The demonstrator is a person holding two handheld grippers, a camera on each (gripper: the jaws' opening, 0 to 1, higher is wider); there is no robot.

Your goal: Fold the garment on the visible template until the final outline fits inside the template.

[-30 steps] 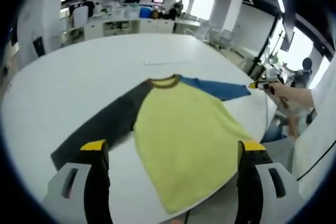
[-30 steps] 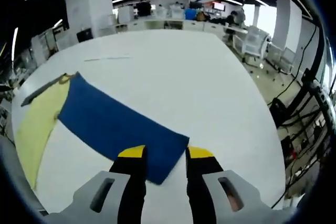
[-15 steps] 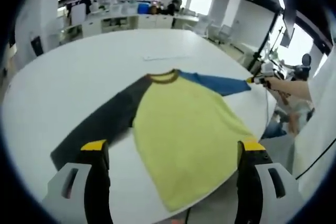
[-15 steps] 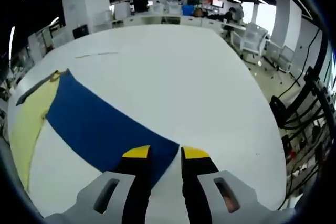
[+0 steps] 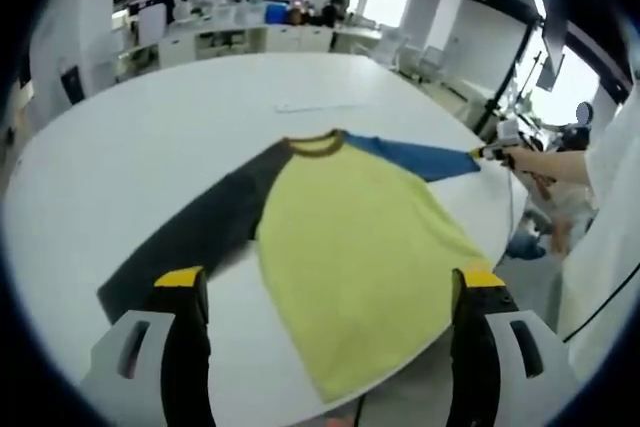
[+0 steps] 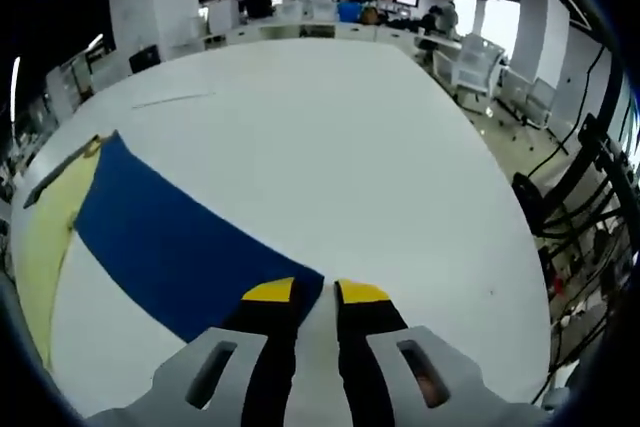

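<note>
Yellow cloth makes up the body of the shirt (image 5: 355, 252), which lies flat on the white table (image 5: 150, 137) with its brown collar (image 5: 315, 144) pointing away from the near table edge. From the collar, 1 dark grey sleeve (image 5: 195, 237) runs out to one side and 1 blue sleeve (image 5: 415, 155) runs out to the other. The hem of the yellow body reaches the near edge of the table.

In the left gripper view, the left gripper (image 5: 325, 282) hovers above the near part of the shirt with its 2 yellow-tipped jaws spread wide apart, holding nothing. Far from the collar, at the cuff of the blue sleeve, the right gripper (image 5: 492, 153) meets the cloth, with a person's hand (image 5: 530, 162) behind it.

In the right gripper view, the right gripper (image 6: 315, 292) has its 2 jaws drawn close together on the cuff end of the blue sleeve (image 6: 180, 247), pinching the cloth between them. A thin line (image 5: 320, 106) lies on the table beyond the collar.
</note>
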